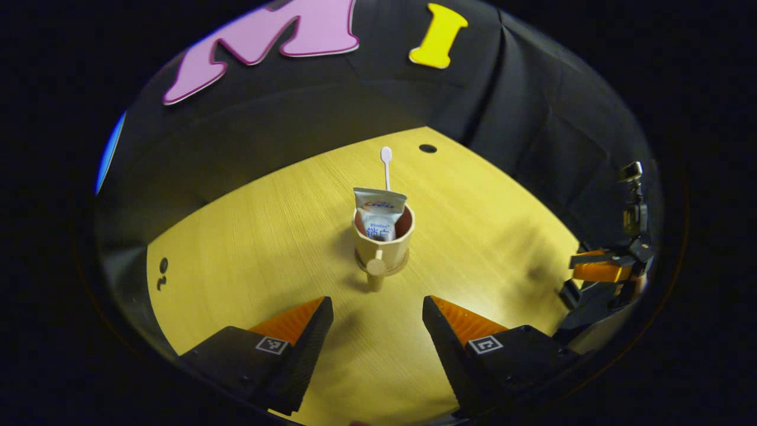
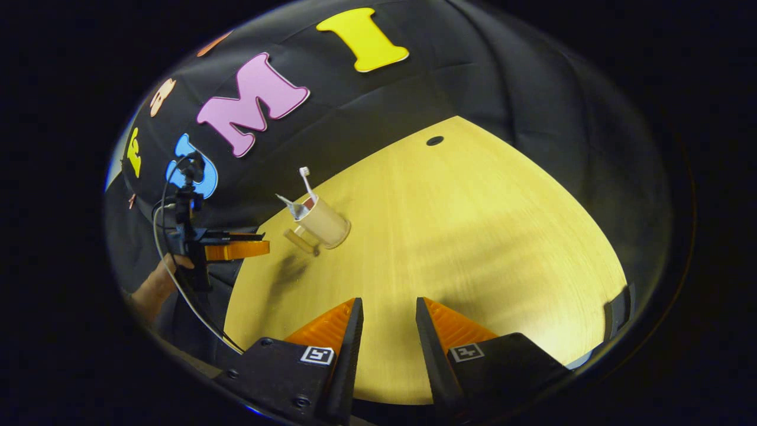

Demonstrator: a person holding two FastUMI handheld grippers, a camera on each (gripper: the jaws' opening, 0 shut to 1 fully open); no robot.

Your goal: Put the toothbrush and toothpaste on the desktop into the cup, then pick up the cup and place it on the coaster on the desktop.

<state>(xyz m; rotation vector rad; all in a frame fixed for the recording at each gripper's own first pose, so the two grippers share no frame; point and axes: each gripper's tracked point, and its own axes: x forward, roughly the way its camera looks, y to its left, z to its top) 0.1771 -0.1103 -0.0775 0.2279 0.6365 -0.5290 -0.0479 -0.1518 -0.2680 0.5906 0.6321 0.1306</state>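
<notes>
A beige cup (image 1: 384,239) stands upright in the middle of the yellow wooden desktop (image 1: 266,236), its handle (image 1: 376,269) turned toward my left gripper. Inside it lean a toothpaste tube (image 1: 378,214) and a white toothbrush (image 1: 386,165), head up. A thin brown coaster (image 1: 406,264) rims the cup's base. My left gripper (image 1: 377,309) is open, just short of the handle, with nothing between its fingers. In the right gripper view the cup (image 2: 324,225) sits far left with the toothbrush (image 2: 306,177) sticking out. My right gripper (image 2: 388,309) is open over bare desktop, far from the cup.
The left gripper (image 2: 233,249), held by a hand (image 2: 155,289), hovers beside the cup in the right gripper view. The right gripper (image 1: 598,271) shows at the desk's right edge. A small round hole (image 1: 427,148) lies near the far edge. Black cloth walls the desk.
</notes>
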